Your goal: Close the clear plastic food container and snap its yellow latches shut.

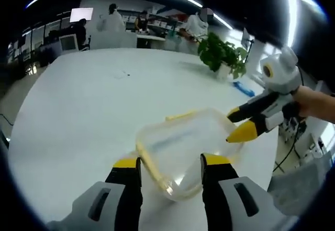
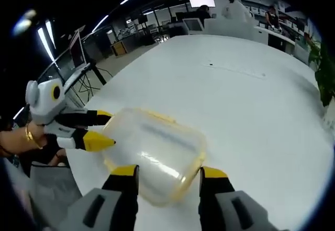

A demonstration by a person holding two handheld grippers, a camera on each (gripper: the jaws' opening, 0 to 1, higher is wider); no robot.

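Note:
The clear plastic food container point(image 1: 180, 144) with its yellow trim lies on the white table point(image 1: 94, 110), lid on, and a yellow latch point(image 1: 180, 116) shows along its far edge. My left gripper point(image 1: 171, 163) is open, its jaws standing on either side of the container's near end. The right gripper point(image 1: 242, 123) comes in from the right, open, tips at the container's right corner. In the right gripper view the container point(image 2: 157, 150) sits just ahead of my open right gripper point(image 2: 170, 172). There the left gripper point(image 2: 104, 130) reaches in from the left, open at the container's edge.
A potted plant point(image 1: 222, 55) and a small blue object point(image 1: 243, 88) stand at the table's far right. People and monitors fill the background. The table edge runs close on the right, with a grey chair point(image 2: 49, 189) beside it. A hand point(image 1: 316, 102) holds the right gripper.

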